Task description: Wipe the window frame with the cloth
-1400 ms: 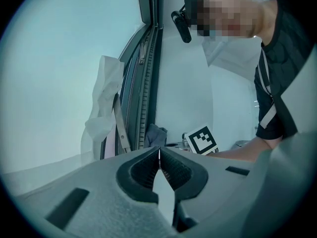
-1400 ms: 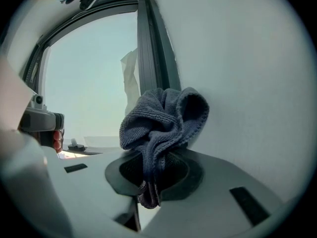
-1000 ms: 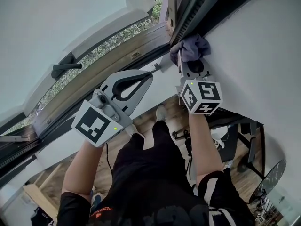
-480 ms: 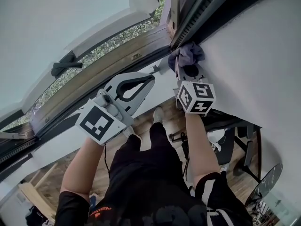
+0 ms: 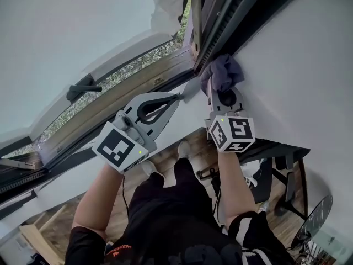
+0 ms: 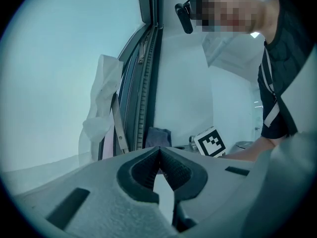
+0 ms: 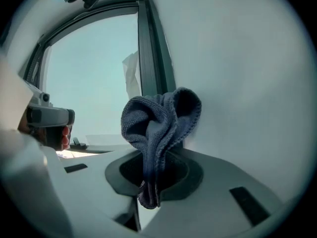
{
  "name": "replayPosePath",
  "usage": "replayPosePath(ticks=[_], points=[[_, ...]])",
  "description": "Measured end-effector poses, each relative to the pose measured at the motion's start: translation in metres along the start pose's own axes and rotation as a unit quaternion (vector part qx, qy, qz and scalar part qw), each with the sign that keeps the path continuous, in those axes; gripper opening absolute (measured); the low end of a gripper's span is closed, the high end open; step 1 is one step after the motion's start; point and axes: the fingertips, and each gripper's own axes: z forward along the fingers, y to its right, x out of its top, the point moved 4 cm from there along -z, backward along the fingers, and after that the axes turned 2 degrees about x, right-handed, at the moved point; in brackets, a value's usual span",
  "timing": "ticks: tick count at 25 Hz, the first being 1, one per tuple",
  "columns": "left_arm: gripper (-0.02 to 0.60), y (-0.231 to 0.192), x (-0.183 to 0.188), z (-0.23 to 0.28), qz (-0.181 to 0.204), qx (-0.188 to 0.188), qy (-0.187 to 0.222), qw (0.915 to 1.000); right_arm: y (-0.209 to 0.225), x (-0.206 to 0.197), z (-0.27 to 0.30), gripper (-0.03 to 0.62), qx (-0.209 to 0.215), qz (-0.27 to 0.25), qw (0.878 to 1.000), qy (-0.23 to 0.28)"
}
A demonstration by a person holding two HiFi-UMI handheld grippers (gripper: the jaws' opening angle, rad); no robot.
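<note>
A person's right gripper [image 5: 219, 88] is clamped shut on a bunched grey-blue knitted cloth [image 5: 223, 70], holding it up at the corner where the dark grey window frame [image 5: 219, 24] meets the white plastered wall [image 5: 298, 65]. In the right gripper view, the cloth [image 7: 159, 122] is pinched between the two jaws, with a short tail hanging below them. Its bundled top lies against the wall just beside the frame's upright strip [image 7: 148, 48]. The left gripper [image 5: 176, 97] hangs near the lower sill. Its jaws are closed tip to tip on nothing, as the left gripper view [image 6: 158, 150] confirms. A black window handle [image 5: 83, 91] sits on the open sash, well apart from both tools.
</note>
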Motion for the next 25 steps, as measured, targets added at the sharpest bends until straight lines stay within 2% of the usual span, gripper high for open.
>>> replayPosePath(ticks=[2,6,12,16,20,23,25], points=[[0.018,0.002,0.013,0.000,0.000,-0.001,0.006,1.0000,-0.002,0.026,-0.008,0.051,-0.001,-0.012,1.000,0.026],[0.018,0.001,0.045,0.001,0.029,-0.007,0.035,0.9989,-0.005,0.085,-0.018,0.051,-0.002,-0.037,0.996,0.083],[0.018,0.008,0.087,-0.010,0.048,-0.010,0.058,0.9971,-0.024,0.164,-0.039,0.051,0.015,-0.059,0.988,0.142],[0.018,0.005,0.123,-0.014,0.097,-0.018,0.111,0.9890,-0.030,0.217,-0.046,0.051,0.016,-0.081,0.979,0.186],[0.018,0.009,0.145,-0.022,0.092,-0.014,0.109,0.9897,-0.038,0.259,-0.056,0.051,0.010,-0.091,0.974,0.207],[0.018,0.010,0.162,-0.028,0.117,-0.018,0.143,0.9826,-0.047,0.291,-0.065,0.051,0.005,-0.104,0.970,0.220],[0.018,0.011,0.170,-0.030,0.132,-0.020,0.152,0.9793,-0.053,0.311,-0.069,0.051,0.005,-0.113,0.966,0.231]])
